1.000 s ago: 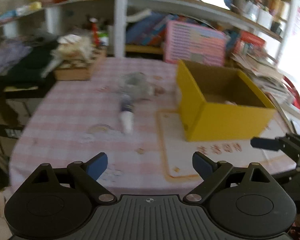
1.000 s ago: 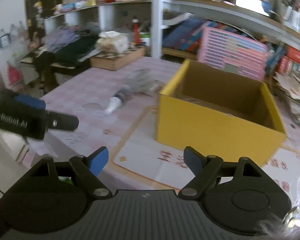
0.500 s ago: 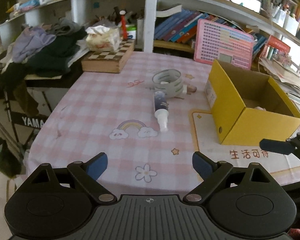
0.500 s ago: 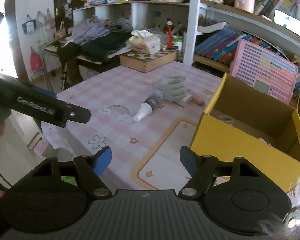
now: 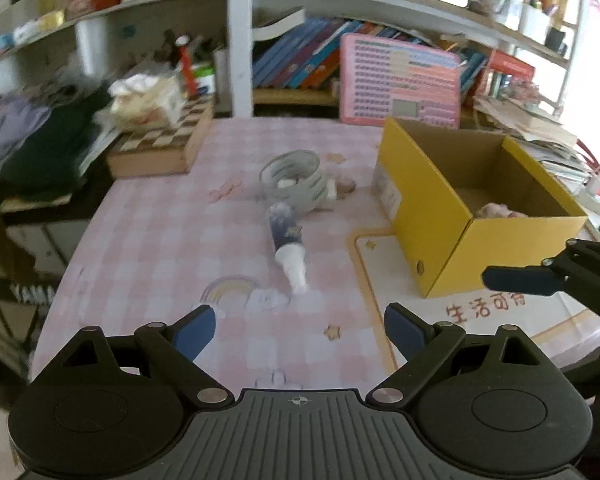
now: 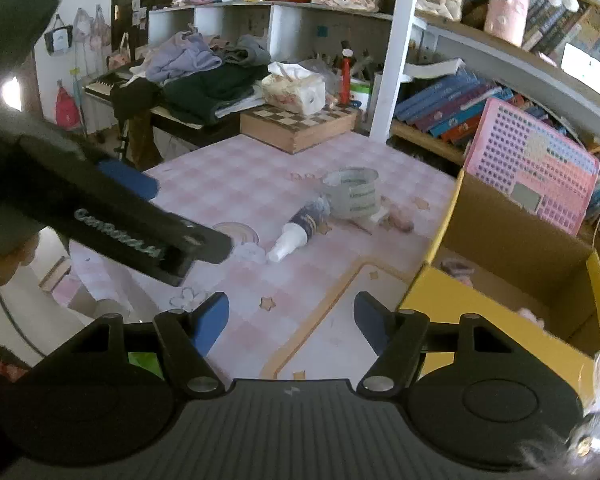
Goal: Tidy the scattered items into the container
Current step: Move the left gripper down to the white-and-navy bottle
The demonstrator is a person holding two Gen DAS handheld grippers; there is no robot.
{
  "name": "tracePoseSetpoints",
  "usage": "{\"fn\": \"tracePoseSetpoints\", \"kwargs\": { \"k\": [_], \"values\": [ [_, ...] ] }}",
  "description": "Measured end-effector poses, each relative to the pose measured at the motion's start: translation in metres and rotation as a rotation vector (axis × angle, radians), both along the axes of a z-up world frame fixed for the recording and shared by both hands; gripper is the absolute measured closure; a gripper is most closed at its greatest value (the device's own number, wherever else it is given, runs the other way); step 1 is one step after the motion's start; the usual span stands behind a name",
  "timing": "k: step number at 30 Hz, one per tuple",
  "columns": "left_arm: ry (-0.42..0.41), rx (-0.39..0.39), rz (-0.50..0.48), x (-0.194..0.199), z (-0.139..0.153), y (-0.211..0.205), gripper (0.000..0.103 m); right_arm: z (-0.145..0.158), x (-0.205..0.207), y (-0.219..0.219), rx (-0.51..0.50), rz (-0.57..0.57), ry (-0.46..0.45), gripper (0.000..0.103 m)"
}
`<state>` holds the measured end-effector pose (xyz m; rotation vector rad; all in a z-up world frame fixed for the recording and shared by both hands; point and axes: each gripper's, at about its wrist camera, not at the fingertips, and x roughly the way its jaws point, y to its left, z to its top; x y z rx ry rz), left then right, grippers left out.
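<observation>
A pink checked tablecloth covers the table, with cluttered bookshelves across the top of the frame and a chessboard box at upper left. The left gripper hangs low in its view, jaws spread wide and empty. The tube lies above the gap between them, near the centre, white cap toward the camera. Just beyond it sits a roll of tape. The yellow box, open-topped, stands right of centre with something pale inside. The right gripper is likewise wide open and empty, the tube above it and the yellow box at lower right.
</observation>
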<state>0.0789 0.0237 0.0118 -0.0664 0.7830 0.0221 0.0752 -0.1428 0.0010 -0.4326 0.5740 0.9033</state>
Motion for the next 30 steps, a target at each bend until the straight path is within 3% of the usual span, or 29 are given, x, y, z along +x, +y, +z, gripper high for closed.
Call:
{"fn": "tracePoseSetpoints", "kwargs": {
  "k": [11, 30],
  "values": [
    [-0.023, -0.011, -0.104, 0.041, 0.0, 0.023, 0.01, 0.007, 0.014, 0.026, -0.001, -0.094, -0.073, 0.037],
    [0.027, -0.084, -0.199, 0.098, -0.031, 0.07, 0.011, 0.001, 0.04, 0.08, -0.071, -0.173, -0.081, 0.037]
  ]
}}
